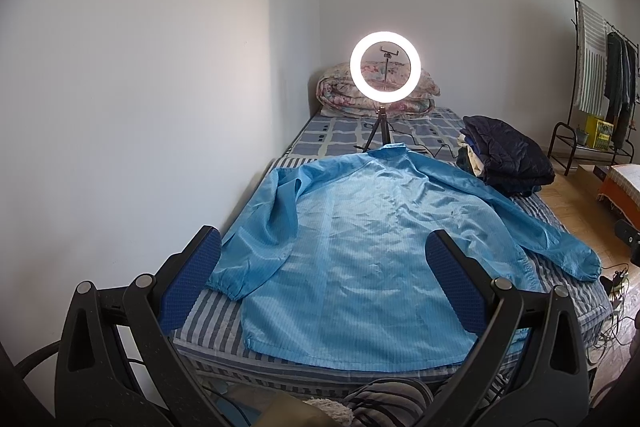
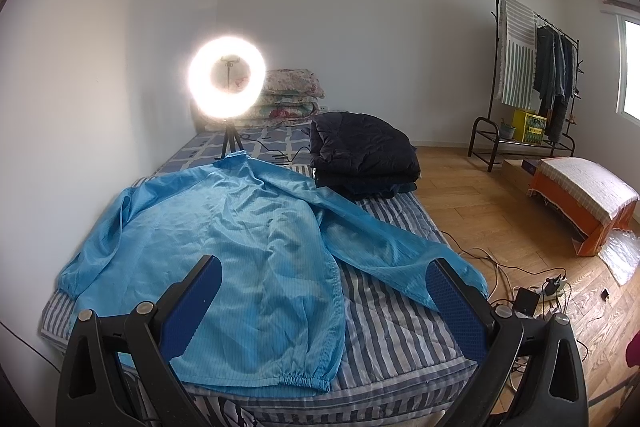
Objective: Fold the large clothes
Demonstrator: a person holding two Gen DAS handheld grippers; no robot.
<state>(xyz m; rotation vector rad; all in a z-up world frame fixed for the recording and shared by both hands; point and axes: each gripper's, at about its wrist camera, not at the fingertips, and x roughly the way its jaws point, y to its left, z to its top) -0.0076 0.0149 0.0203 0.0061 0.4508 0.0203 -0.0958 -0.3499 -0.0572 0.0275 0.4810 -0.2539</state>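
Beyond each hand-held gripper (image 1: pixel 324 281), blue jacket (image 1: pixel 360 247).

A lit ring light (image 1: pixel 385 67) on a small tripod (image 1: pixel 381 129) is glowing at the centre of the frame, standing on the bed (image 2: pixel 384 323), which is wearing a striped cover. A folded floral quilt (image 1: pixel 340 95) is lying behind it against the wall. At the right edge, a clothes rack (image 2: pixel 532 67) is holding dark garments, and an orange stool (image 2: pixel 584 203) is sitting on the wooden floor (image 2: pixel 480 211). Cables and a power strip (image 2: pixel 554 285) are lying at lower right.
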